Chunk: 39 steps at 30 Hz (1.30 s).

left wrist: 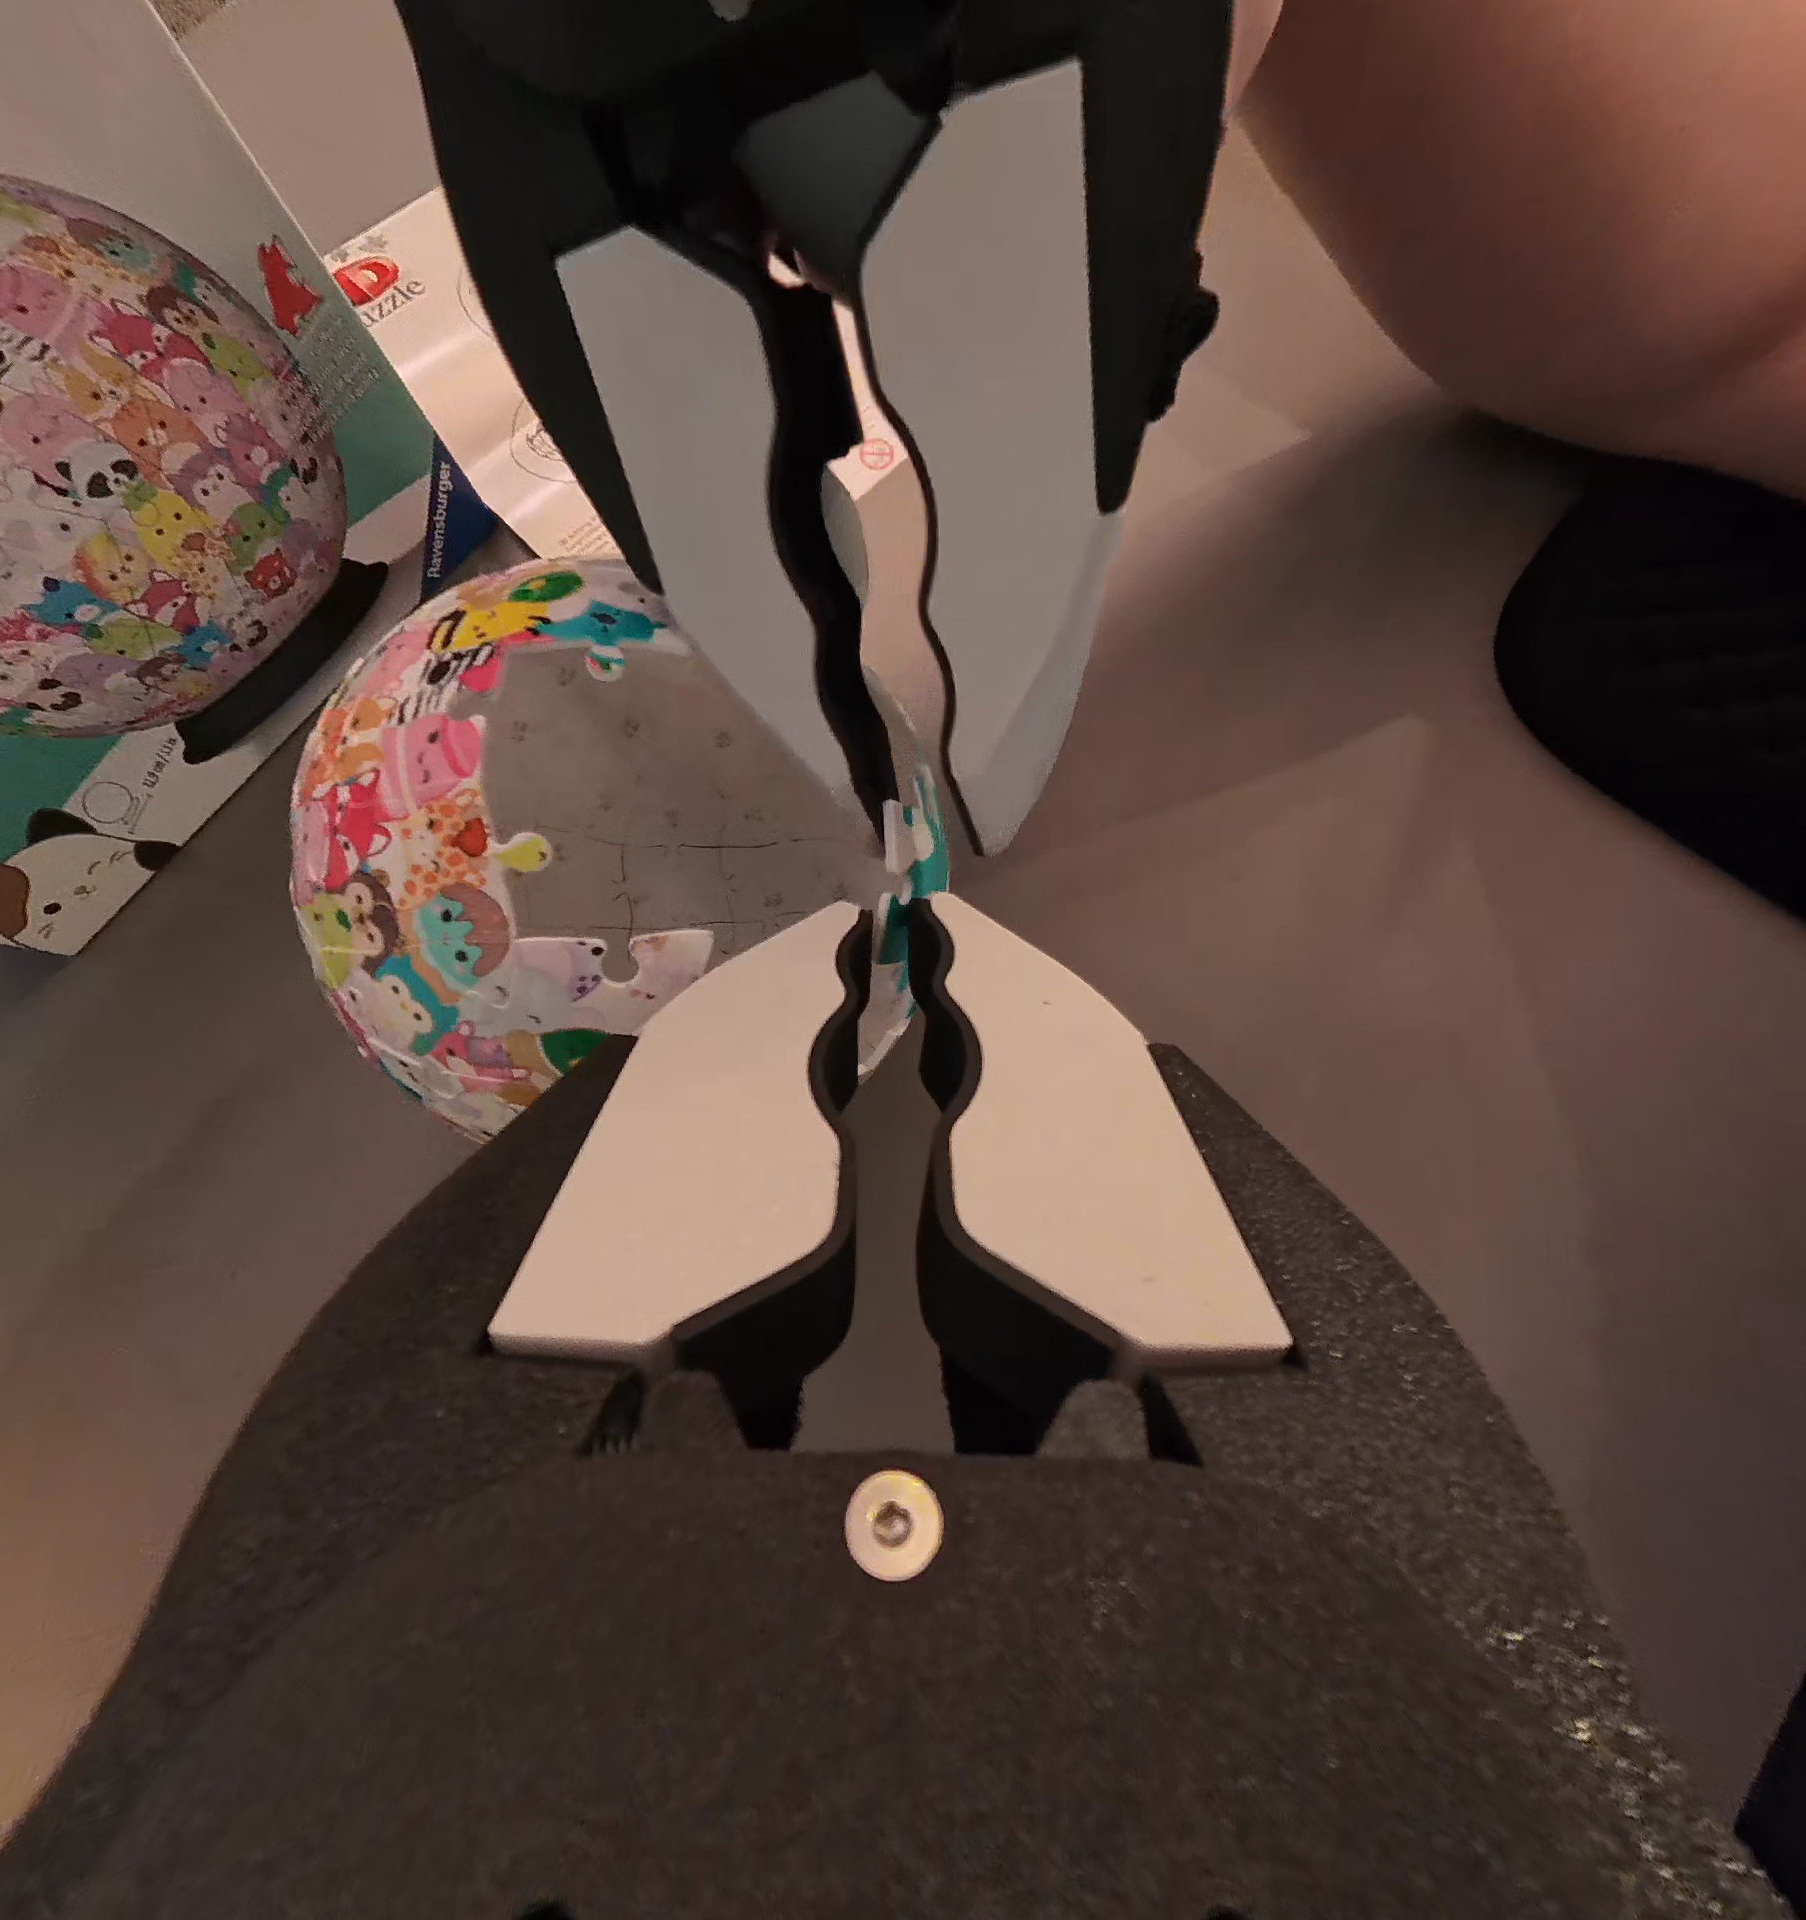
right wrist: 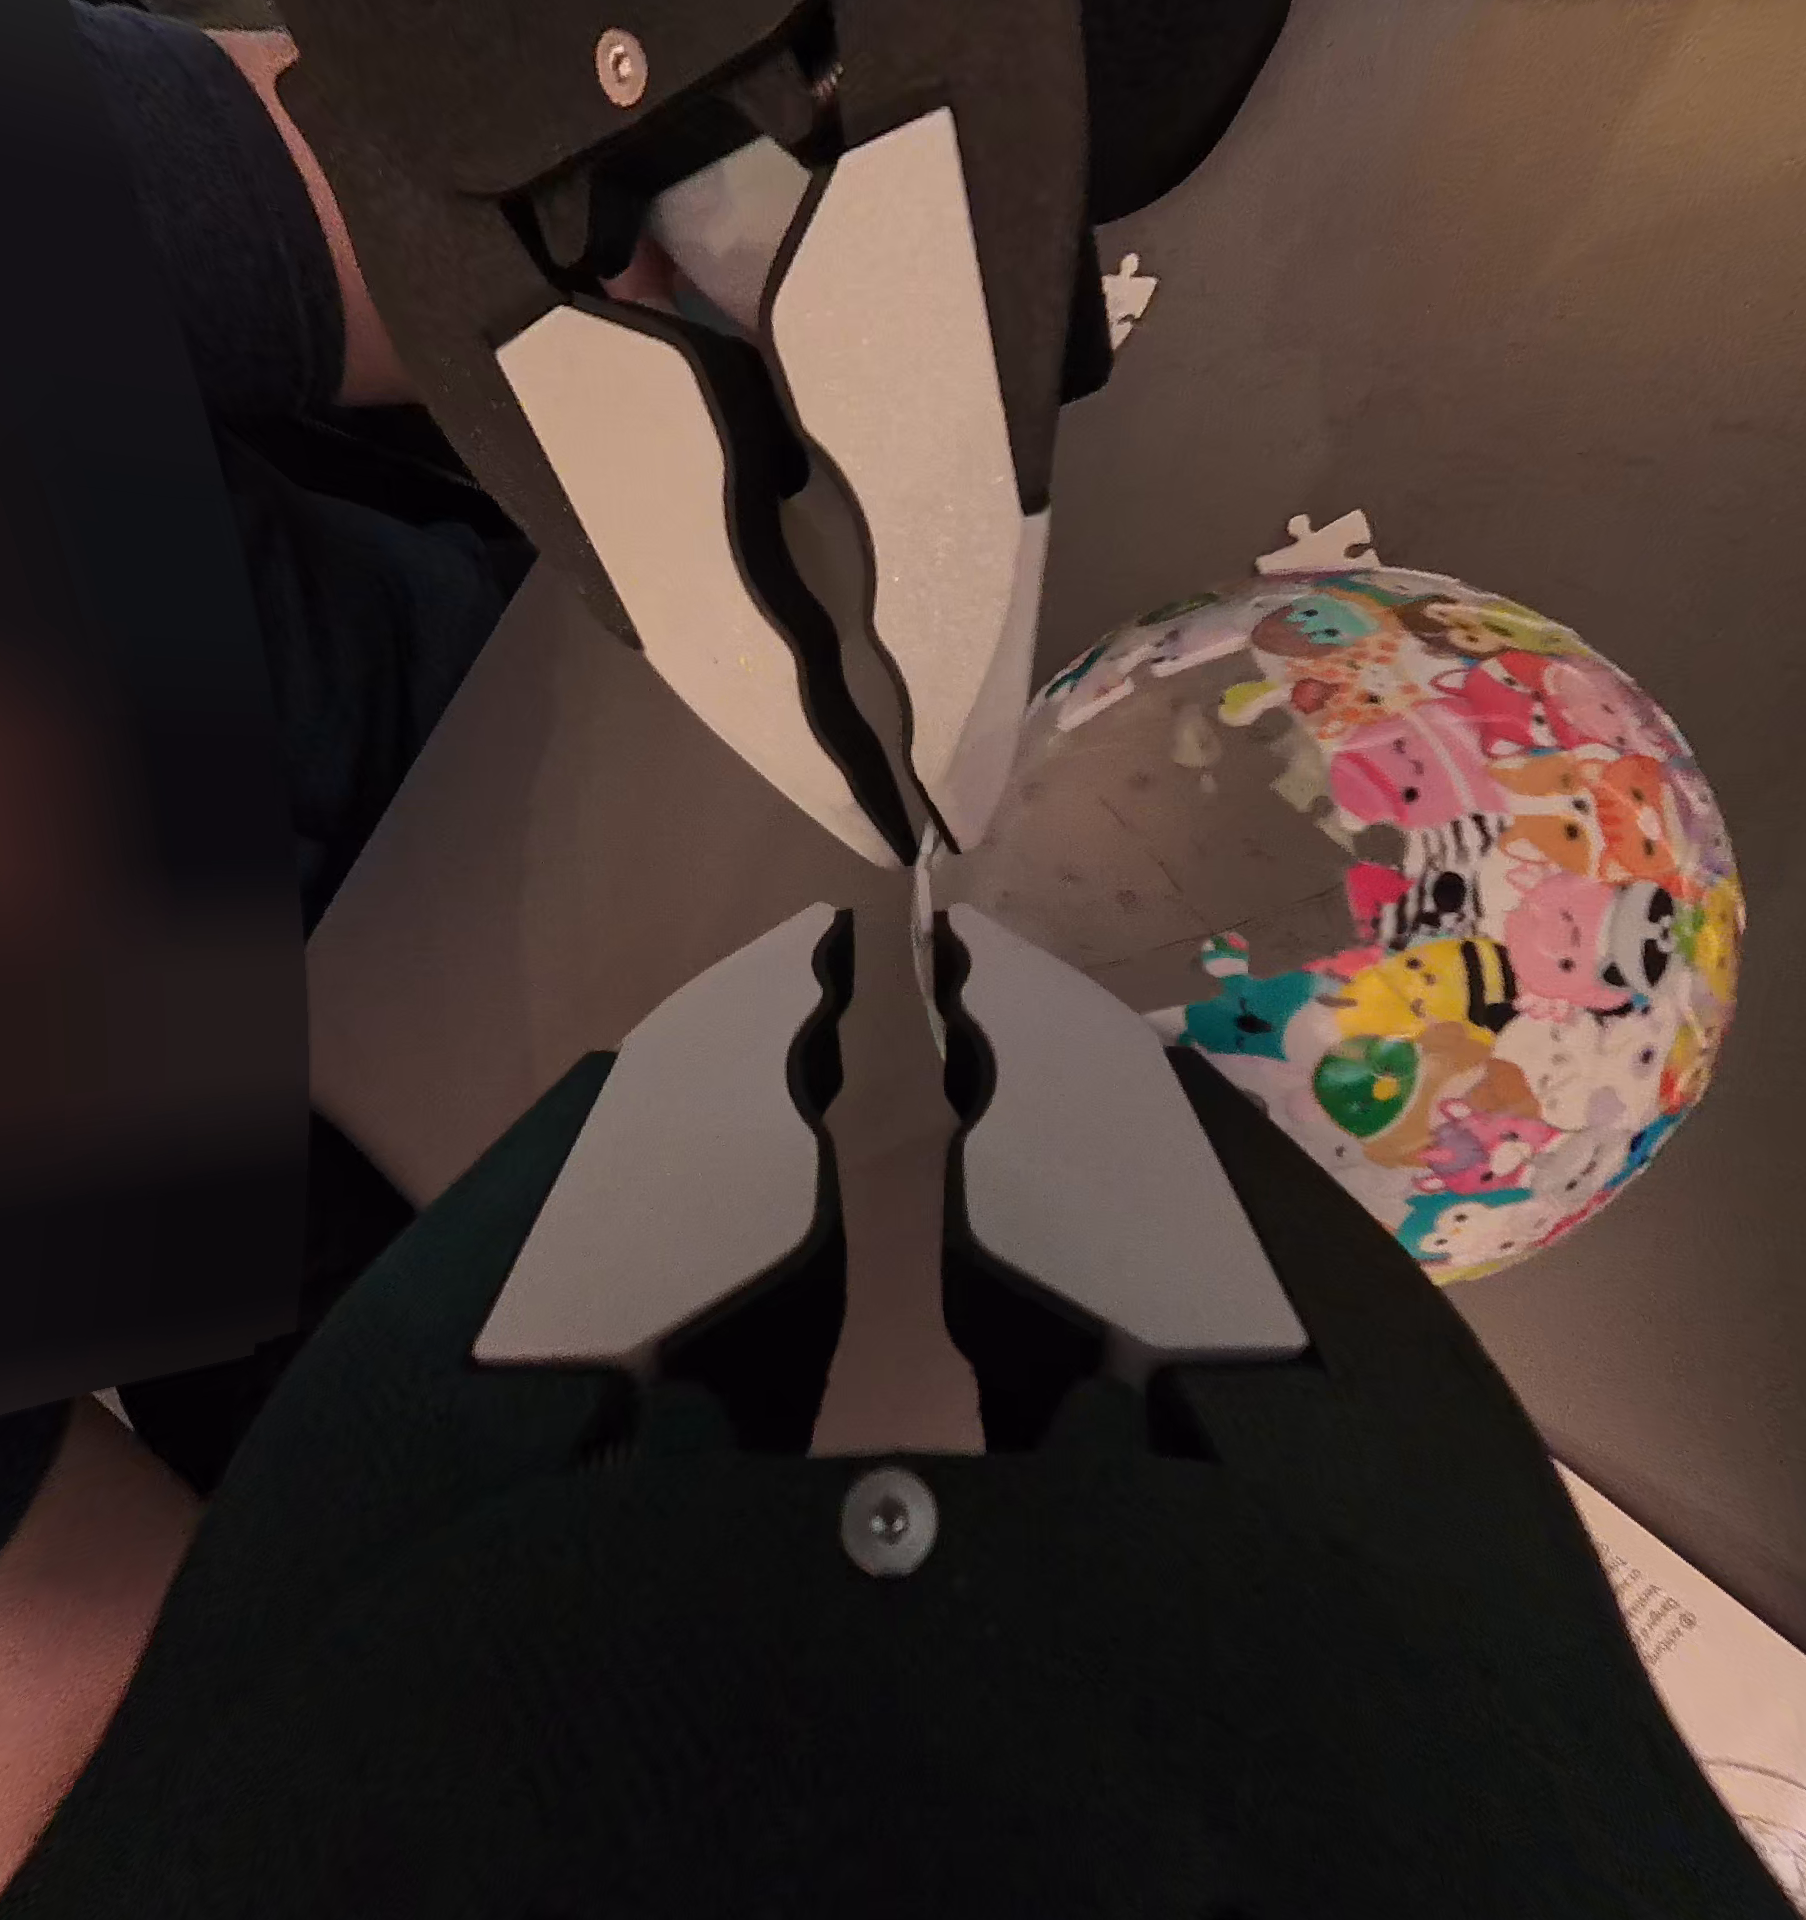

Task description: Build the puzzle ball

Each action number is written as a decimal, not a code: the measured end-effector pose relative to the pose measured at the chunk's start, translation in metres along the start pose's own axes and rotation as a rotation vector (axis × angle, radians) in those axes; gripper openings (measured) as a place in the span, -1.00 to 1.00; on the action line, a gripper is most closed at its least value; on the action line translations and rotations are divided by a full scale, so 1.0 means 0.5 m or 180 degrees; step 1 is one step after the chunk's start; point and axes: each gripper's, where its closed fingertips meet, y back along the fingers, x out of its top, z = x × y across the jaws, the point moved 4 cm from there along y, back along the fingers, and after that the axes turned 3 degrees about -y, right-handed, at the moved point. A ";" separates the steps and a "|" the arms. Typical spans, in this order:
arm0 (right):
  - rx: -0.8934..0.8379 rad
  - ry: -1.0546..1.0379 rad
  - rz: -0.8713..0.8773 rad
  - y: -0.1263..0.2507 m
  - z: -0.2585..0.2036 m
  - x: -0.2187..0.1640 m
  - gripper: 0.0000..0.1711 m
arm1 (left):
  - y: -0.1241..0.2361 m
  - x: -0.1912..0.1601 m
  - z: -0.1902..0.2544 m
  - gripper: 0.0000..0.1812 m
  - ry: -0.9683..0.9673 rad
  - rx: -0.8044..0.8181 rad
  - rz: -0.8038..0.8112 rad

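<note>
Puzzle piece pinched btwn both grippers' tips, ball just behind

Glossy printed puzzle ball, matt grey table, cardboard box.

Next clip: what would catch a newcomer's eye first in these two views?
The half-built puzzle ball on the grey table, bright cartoon animals around a wide gap that shows its pale inside. Right in front of it, the left gripper and right gripper meet tip to tip, both pinching one small puzzle piece. Behind the ball to the left stands the puzzle box with a finished ball printed on it.
</note>
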 end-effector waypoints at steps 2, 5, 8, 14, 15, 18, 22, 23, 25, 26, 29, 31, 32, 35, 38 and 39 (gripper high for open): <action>-0.0093 0.0050 -0.0085 -0.007 0.000 -0.001 -0.82 | 0.000 0.000 0.000 -0.93 -0.0028 0.0010 -0.0007; -0.0184 0.0089 -0.0198 -0.018 -0.001 -0.002 -0.83 | 0.000 0.001 0.000 -0.93 -0.0048 0.0014 -0.0015; -0.0311 0.0153 -0.0292 -0.024 0.002 -0.003 -0.87 | -0.001 0.001 -0.001 -0.93 -0.0036 0.0009 -0.0014; -0.0482 0.0236 -0.0519 -0.030 0.005 -0.013 -0.94 | -0.002 0.003 -0.002 -0.93 -0.0036 -0.0004 -0.0018; -0.0493 0.0238 -0.0533 -0.031 0.006 -0.013 -0.95 | -0.003 0.003 -0.002 -0.93 -0.0040 -0.0003 -0.0024; -0.0426 0.0129 -0.0517 -0.031 0.006 -0.012 -0.96 | -0.002 0.002 -0.002 -0.93 -0.0049 -0.0005 -0.0042; -0.0426 0.0128 -0.0526 -0.031 0.006 -0.011 -0.96 | -0.002 0.002 -0.003 -0.93 -0.0027 -0.0021 -0.0040; -0.0423 0.0133 -0.0531 -0.032 0.005 -0.011 -0.96 | -0.002 0.001 -0.003 -0.92 -0.0026 -0.0018 -0.0042; -0.0426 0.0136 -0.0533 -0.032 0.006 -0.010 -0.96 | -0.001 0.001 -0.003 -0.92 -0.0033 -0.0008 -0.0039; -0.0441 0.0138 -0.0538 -0.033 0.006 -0.010 -0.96 | -0.001 0.000 -0.004 -0.92 -0.0029 -0.0004 -0.0037; -0.0476 0.0175 -0.0571 -0.035 0.004 -0.010 -0.96 | -0.001 -0.001 -0.001 -0.92 -0.0018 -0.0032 -0.0035; -0.0489 0.0187 -0.0586 -0.035 0.003 -0.012 -0.96 | -0.002 -0.001 0.000 -0.93 -0.0027 -0.0023 -0.0035; -0.0511 0.0205 -0.0588 -0.034 0.003 -0.013 -0.95 | -0.002 -0.001 0.000 -0.93 -0.0035 -0.0010 -0.0042; -0.0542 0.0226 -0.0620 -0.032 -0.001 -0.015 -0.91 | -0.003 0.000 -0.001 -0.93 -0.0042 -0.0004 -0.0049; -0.0591 0.0212 -0.0594 -0.027 0.003 -0.014 -0.88 | -0.003 0.000 -0.001 -0.93 -0.0040 -0.0006 -0.0052; -0.0587 0.0188 -0.0583 -0.025 0.003 -0.014 -0.89 | -0.003 0.000 -0.001 -0.93 -0.0035 -0.0009 -0.0051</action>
